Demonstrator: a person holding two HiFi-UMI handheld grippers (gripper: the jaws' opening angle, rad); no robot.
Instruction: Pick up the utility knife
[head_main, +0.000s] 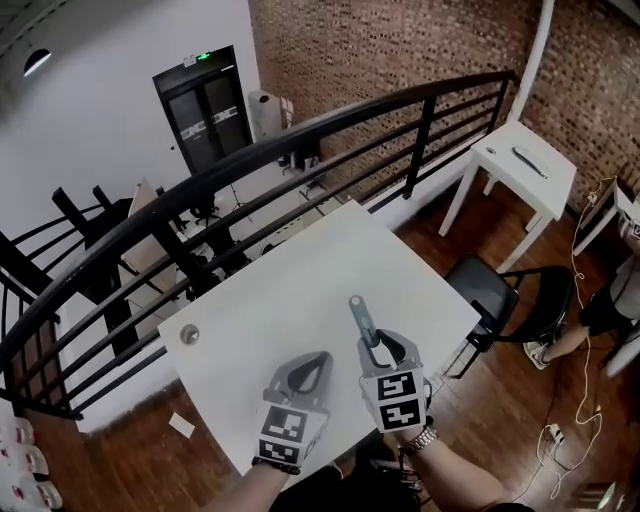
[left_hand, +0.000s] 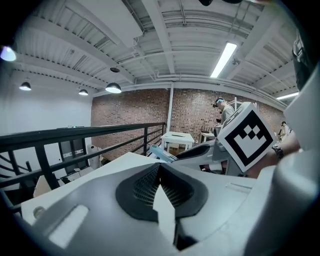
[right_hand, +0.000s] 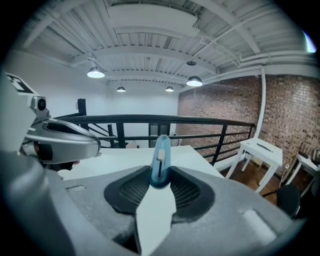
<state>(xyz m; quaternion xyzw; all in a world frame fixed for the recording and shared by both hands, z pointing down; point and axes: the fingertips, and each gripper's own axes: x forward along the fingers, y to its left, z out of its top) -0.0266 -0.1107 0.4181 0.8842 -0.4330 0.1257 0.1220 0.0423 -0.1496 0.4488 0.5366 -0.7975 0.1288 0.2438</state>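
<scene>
Brick wall (head_main: 400, 40) and a black railing (head_main: 300, 135) close off a raised floor of dark wood (head_main: 520, 340), and a square white table (head_main: 290, 270) stands just inside the railing. Both tools hang over the table's near edge, side by side and not touching.

On the person's right, the right gripper (head_main: 380, 347) has its 2 jaws clamped on the utility knife (head_main: 358, 312). In the right gripper view the blue-grey handle (right_hand: 161, 160) stands upright between the dark ribbed pads (right_hand: 131, 190), pinched at its lower end, with a pale slider running up its face. From the head view the knife juts out ahead of the jaws and points away from the person toward the table's middle, its free end in the air.

Beside it, the left gripper (head_main: 322, 358) is closed on nothing. Its own view shows the 2 ribbed pads (left_hand: 142, 187) meeting at the tips with no object between them, and the other tool's marker cube (left_hand: 246, 136) close on the right.

1 small round fitting (head_main: 189, 334) sits near the table's left corner. Further right, well apart, a small white side table (head_main: 505, 150) carries a slim pale object (head_main: 530, 162), and a black chair (head_main: 482, 288) stands between the 2 tables
</scene>
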